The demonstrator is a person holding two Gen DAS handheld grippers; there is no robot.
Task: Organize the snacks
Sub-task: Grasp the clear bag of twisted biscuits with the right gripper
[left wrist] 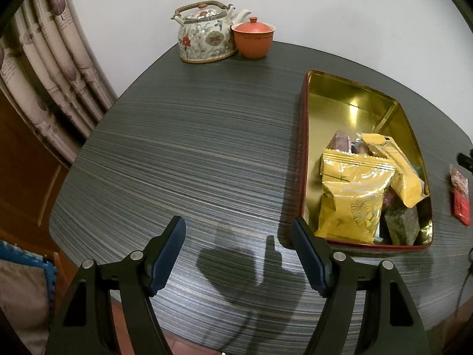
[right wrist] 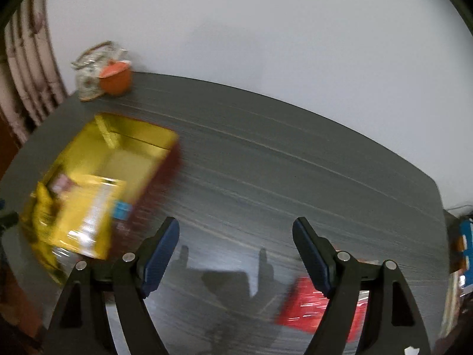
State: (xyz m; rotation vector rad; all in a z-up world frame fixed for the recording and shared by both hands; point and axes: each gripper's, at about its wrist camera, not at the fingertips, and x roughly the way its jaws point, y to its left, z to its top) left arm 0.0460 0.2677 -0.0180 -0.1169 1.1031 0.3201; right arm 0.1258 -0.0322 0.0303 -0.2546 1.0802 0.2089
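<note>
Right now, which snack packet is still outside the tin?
The red packet, lying on the table to the right of the tin; the yellow packets sit inside it.

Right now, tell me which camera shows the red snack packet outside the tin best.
The right wrist view: the red snack packet lies large, though blurred and partly behind a finger. The left wrist view shows it small at the frame's right edge.

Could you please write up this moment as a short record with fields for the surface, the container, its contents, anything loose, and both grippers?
surface: dark striped table
container: open gold-lined tin, lying on the table
contents: yellow snack packets and darker wrapped snacks, piled at the tin's near end
loose item: red packet on the table beside the tin
background: floral teapot, orange lidded cup
left gripper: open, empty
right gripper: open, empty, view blurred
</note>
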